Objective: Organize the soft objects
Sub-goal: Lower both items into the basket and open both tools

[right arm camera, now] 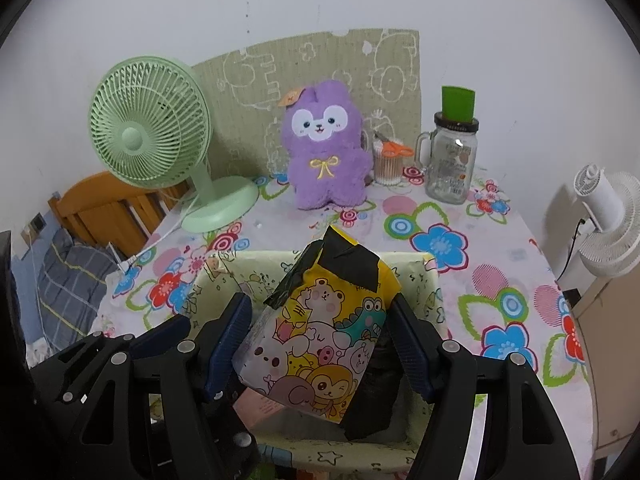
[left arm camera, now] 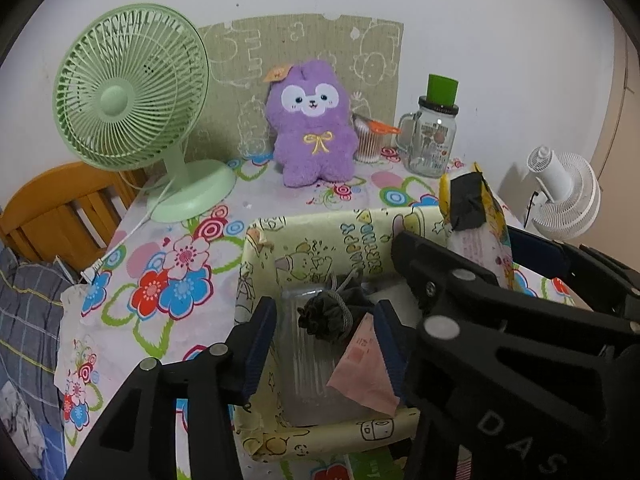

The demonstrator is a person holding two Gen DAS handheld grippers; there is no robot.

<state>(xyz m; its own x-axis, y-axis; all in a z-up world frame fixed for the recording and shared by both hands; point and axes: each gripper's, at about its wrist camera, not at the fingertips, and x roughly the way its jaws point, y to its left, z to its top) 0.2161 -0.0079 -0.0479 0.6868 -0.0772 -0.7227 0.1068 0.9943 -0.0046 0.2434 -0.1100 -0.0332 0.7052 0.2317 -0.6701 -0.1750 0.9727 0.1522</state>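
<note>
Left wrist: box w/ clear pouch, dark drawstring bag, pink packet inside.
L gripper fingers apart, over box; R gripper spread, cartoon pack between, contact unclear. Floral tablecloth, purple plush at back.

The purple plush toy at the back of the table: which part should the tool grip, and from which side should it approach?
Grip the purple plush toy across its narrow neck, below the head, coming from the front and slightly above. It sits upright facing the cameras with cardboard close behind, the fan on its left and the cotton swab cup close on its right, so the front looks freest.
</note>
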